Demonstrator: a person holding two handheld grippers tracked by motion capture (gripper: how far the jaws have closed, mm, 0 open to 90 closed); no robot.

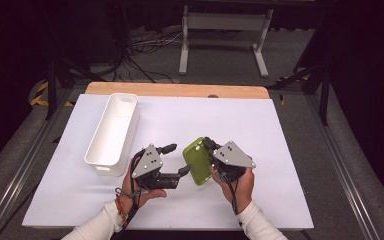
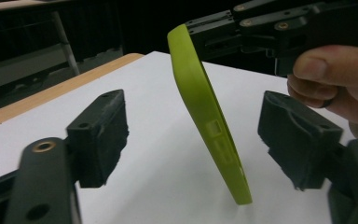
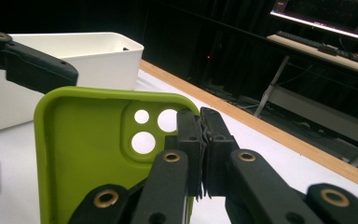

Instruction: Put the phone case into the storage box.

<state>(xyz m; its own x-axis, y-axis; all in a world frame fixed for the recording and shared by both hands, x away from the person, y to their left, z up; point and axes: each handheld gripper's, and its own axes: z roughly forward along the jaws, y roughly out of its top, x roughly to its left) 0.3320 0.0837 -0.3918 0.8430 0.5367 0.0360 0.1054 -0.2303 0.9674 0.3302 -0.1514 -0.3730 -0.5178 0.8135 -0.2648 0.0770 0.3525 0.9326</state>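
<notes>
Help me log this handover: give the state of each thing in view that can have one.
Green soft phone case: held up on edge, clamped at its side wall.
Right gripper: shut on the green case's wall.
Left gripper: open, jaws either side of the case, not touching.
White oblong plastic bin: upright, empty.

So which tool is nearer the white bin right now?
Left. The left tool sits just beside the white bin, near its front end. The right tool is farther off, clamped on the green phone case.
</notes>
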